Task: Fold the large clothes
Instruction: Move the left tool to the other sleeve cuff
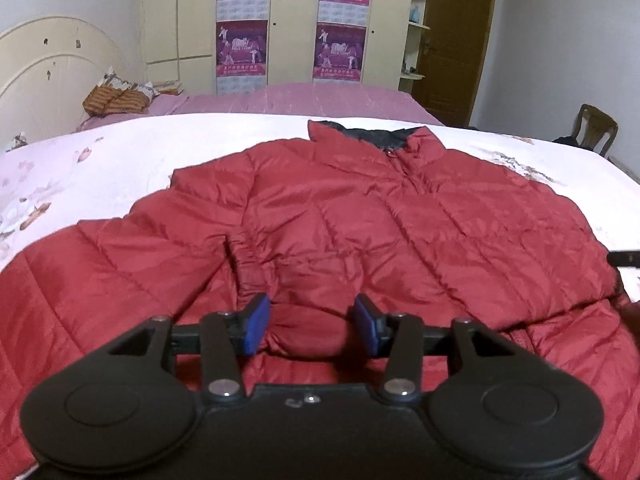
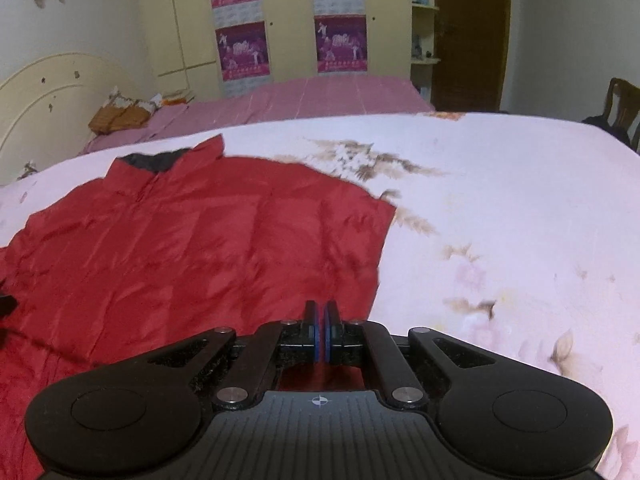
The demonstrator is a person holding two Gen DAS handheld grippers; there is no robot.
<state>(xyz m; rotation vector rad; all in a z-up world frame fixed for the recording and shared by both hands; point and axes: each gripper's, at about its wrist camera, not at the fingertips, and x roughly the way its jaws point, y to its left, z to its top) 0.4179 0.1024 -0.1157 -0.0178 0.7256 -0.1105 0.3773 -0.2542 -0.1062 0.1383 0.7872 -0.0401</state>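
A red quilted jacket (image 1: 360, 220) lies front up on the white floral bed cover (image 1: 120, 152), its dark-lined collar (image 1: 372, 136) at the far side. One sleeve (image 1: 100, 272) is folded inward, and its gathered cuff (image 1: 308, 332) rests on the jacket body. My left gripper (image 1: 312, 316) hovers there, its jaws apart, the cuff lying loose between the blue pads (image 1: 256, 324). In the right wrist view the jacket (image 2: 200, 260) fills the left half. My right gripper (image 2: 322, 312) is shut over the jacket's near right edge, with no cloth visible between its pads.
The bed cover (image 2: 500, 220) stretches bare to the right of the jacket. Behind it stand a second bed with a pink spread (image 1: 320, 100), a cream headboard (image 1: 48, 68), a wardrobe with posters (image 1: 280, 20), a brown door (image 1: 452, 40) and a wooden chair (image 1: 596, 128).
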